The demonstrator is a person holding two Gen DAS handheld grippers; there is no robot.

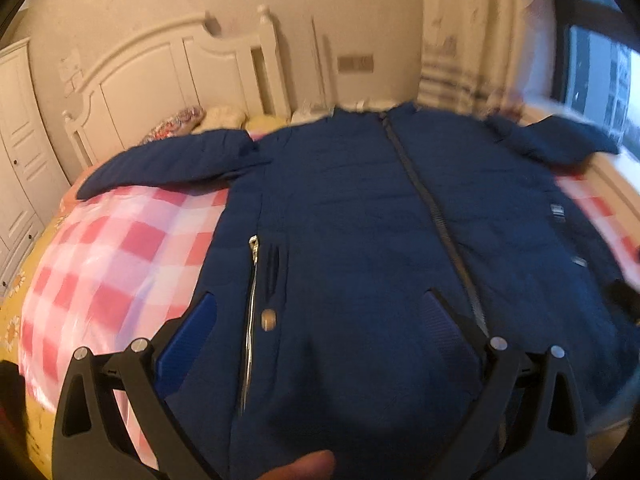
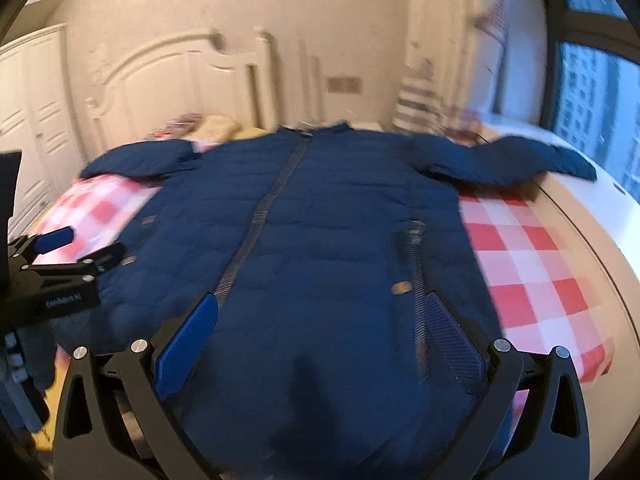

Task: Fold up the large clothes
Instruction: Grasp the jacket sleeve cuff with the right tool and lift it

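Jacket (image 1: pixel 360 208), navy and quilted, spread front-up across bed (image 1: pixel 120 248) with its red-and-white checked cover, hem toward the near edge, collar toward the white headboard (image 1: pixel 168 68). Central zipper (image 1: pixel 432 200) closed, running from collar down to hem. Both sleeves stretched outward: one (image 1: pixel 168 164) toward the bed's left side, the other (image 1: pixel 560 140) reaching past the right edge toward the window (image 1: pixel 600 60). Pocket zip (image 1: pixel 252 320) with a small tan tab beside it on the garment's left half as seen from the left wrist camera.

Left gripper (image 1: pixel 316 320) poised over the hem near the bed's front edge, blue-padded fingers (image 1: pixel 188 340) spread wide, nothing between them. Fingertip of a person (image 1: pixel 296 466) just visible at the bottom of that view. Right gripper (image 2: pixel 320 320) likewise above the lower part of the jacket, its fingers (image 2: pixel 452 340) wide apart and empty. From the right wrist camera, left gripper seen at the left edge, over the jacket's side. Pillows (image 1: pixel 188 120) bunched at the headboard end. Both views motion-blurred.
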